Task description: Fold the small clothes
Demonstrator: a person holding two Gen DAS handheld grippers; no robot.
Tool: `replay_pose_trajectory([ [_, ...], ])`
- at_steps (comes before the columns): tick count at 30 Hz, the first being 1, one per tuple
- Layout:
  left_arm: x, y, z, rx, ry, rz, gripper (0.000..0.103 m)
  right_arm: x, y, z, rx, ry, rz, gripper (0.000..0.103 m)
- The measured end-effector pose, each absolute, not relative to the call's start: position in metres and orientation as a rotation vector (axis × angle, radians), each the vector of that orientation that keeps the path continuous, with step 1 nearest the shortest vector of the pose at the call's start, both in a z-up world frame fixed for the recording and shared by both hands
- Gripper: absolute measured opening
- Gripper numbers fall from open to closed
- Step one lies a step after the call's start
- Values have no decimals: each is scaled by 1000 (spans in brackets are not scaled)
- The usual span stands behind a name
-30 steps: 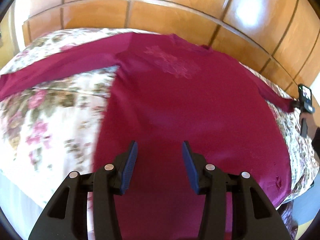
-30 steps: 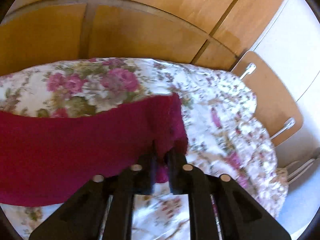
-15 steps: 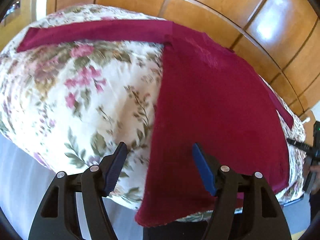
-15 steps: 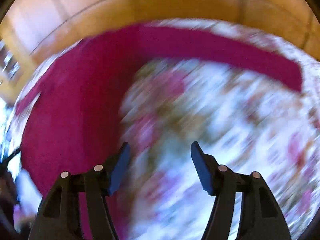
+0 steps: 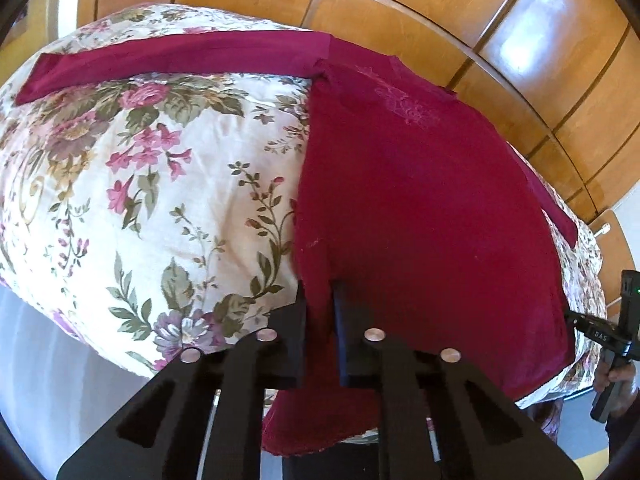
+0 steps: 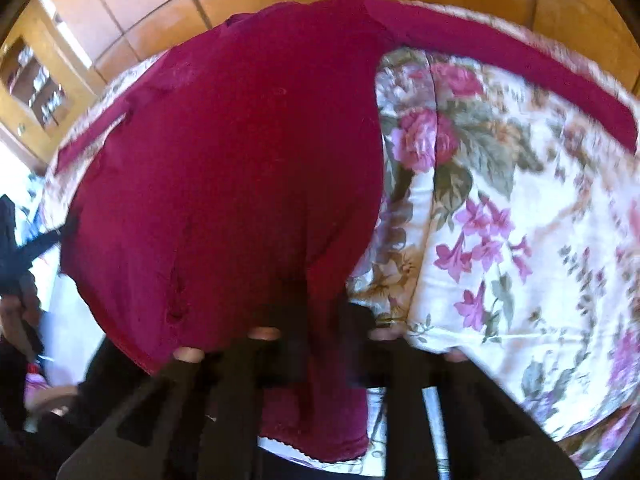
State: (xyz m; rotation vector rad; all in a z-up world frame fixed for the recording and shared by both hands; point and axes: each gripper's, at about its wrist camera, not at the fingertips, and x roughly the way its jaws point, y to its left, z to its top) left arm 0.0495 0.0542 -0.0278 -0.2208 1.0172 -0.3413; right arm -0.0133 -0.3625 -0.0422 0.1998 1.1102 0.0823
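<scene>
Your left gripper (image 5: 320,300) is pinched onto the hem corner of the maroon shirt (image 5: 420,208). Your right gripper (image 6: 324,320) is clamped on the opposite hem corner. The shirt lies flat on the floral bedcover (image 5: 160,184), sleeves spread outward toward the wooden panelling (image 5: 400,12).

Only one legible marking is found: small pale letters reading "DAS" on the black handheld device (image 5: 602,336) at the right edge of the left wrist view, lower right of the frame. A green indicator light is seen just above it on the same device, carrying no text. Nothing readable is found in the right wrist view, which is blurred
</scene>
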Motion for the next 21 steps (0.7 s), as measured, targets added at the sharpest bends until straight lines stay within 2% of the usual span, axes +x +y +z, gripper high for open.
replay_pose_trajectory([
  [4, 44, 64, -18, -255, 1026, -369, 8, -32, -363, -11, 163, 1037, 104, 7],
  [10, 29, 75, -33, -256, 1094, -330, 8, -48, -353, -52, 184, 1163, 134, 7],
  [14, 29, 77, -28, -237, 1090, -279, 8, -42, -354, -53, 238, 1164, 165, 9],
  [15, 29, 75, -24, -208, 1076, -264, 11, -39, -361, -51, 254, 1162, 166, 16],
  [17, 30, 69, -12, -165, 1028, -240, 37, -35, -380, -45, 289, 1140, 141, 27],
  [18, 32, 65, -5, -165, 993, -239, 42, -38, -387, -40, 317, 1126, 126, 36],
  [20, 36, 58, 4, -167, 955, -250, 45, -30, -421, -37, 414, 1076, 69, 43],
  [21, 39, 52, 9, -165, 939, -262, 45, -26, -433, -36, 439, 1059, 38, 43],
])
